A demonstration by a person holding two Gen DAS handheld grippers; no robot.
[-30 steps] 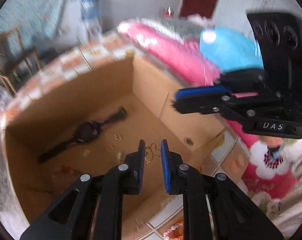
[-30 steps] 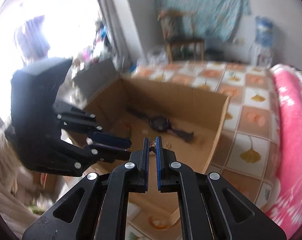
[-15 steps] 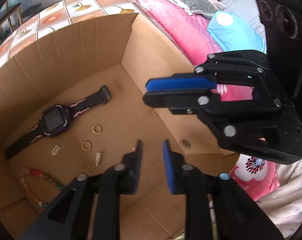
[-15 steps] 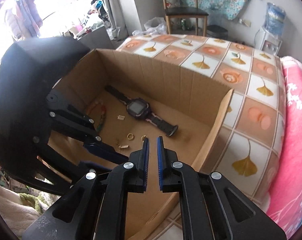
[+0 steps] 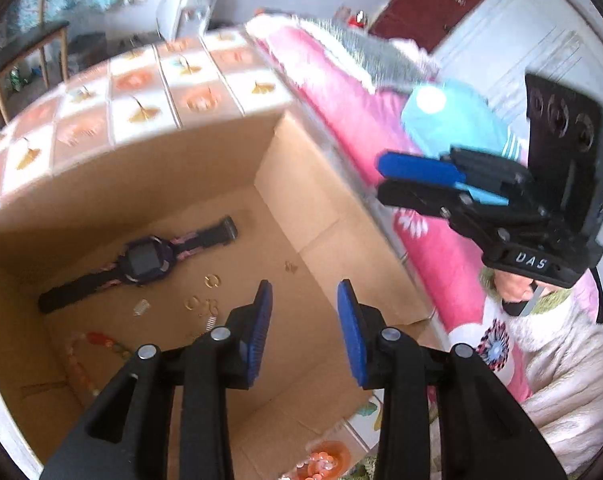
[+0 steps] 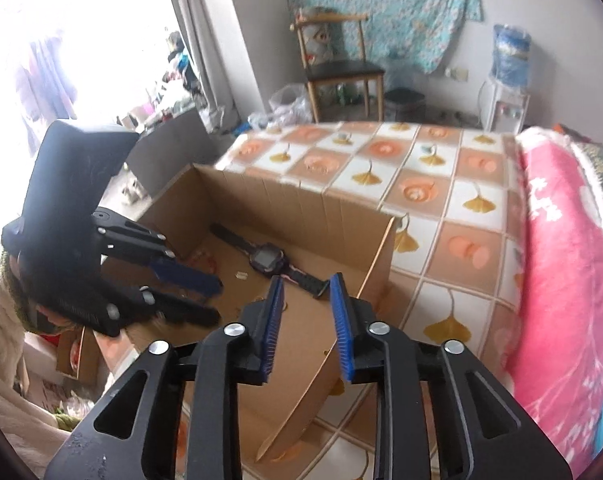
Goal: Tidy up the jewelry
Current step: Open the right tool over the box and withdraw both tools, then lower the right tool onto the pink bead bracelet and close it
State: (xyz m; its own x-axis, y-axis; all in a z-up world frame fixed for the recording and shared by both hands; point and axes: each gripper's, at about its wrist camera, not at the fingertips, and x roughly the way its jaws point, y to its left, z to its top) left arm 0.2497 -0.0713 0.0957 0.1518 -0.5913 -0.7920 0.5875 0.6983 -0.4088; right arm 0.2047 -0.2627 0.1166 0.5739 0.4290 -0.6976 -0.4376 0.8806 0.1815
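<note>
An open cardboard box (image 5: pixel 181 184) (image 6: pixel 301 200) holds a dark watch (image 5: pixel 145 260) (image 6: pixel 267 258), two gold rings (image 5: pixel 211 280), a small gold charm (image 5: pixel 290 267) and a bead bracelet (image 5: pixel 101 340) on its floor. My left gripper (image 5: pixel 304 286) (image 6: pixel 216 300) hangs above the box's near side, jaws opening, nothing between them. My right gripper (image 6: pixel 307 280) (image 5: pixel 381 176) hovers over the box's right wall. Its jaws are opening too and hold nothing.
The box sits on a cover with orange and white squares (image 6: pixel 421 184), beside a pink blanket (image 6: pixel 561 240) and a blue cushion (image 5: pixel 453 120). A chair (image 6: pixel 337 68) and a water dispenser (image 6: pixel 505 92) stand by the far wall. A person's hand (image 5: pixel 513 288) grips the right tool.
Both grippers dipped into the box and have since risen out of it, jaws spreading apart. The gold piece seen at the right gripper's tips a second ago is gone from them.
</note>
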